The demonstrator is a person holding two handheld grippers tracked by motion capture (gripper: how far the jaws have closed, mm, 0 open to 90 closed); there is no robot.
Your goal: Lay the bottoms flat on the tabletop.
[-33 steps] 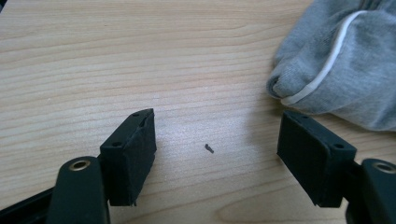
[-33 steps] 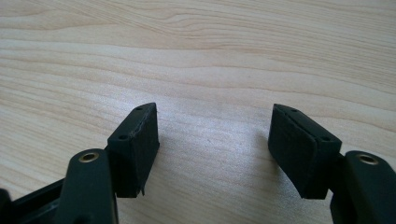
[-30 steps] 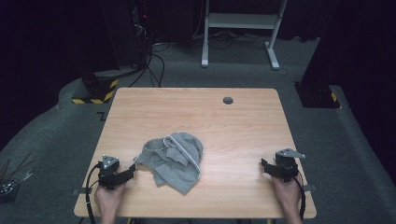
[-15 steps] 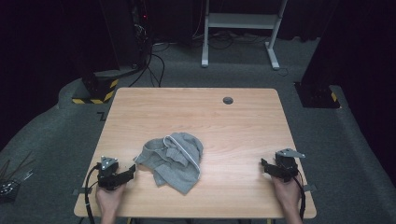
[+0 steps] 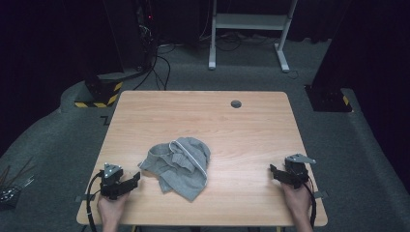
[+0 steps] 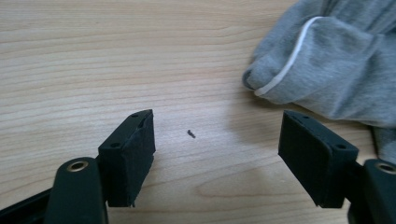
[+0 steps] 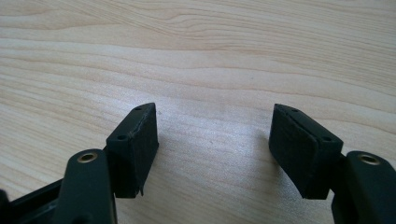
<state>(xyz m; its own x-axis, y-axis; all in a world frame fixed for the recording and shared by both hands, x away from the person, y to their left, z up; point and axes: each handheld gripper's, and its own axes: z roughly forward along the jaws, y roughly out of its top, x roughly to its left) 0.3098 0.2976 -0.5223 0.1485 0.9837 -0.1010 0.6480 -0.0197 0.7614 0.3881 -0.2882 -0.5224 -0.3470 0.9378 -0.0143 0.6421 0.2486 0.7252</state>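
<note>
Resting low on wooden surface (image 5: pixel 203 121), both grippers empty. Left gripper (image 5: pixel 133 178) fingers (image 6: pixel 128 154) spread wide, released, aimed at crumpled grey garment (image 5: pixel 179 164) lying just beyond their tips, white cord along its fold; near edge likely first pinch point. Right gripper (image 5: pixel 274 172) fingers (image 7: pixel 135 149) also released, bare wood between them, garment well apart, probably waiting its turn.
</note>
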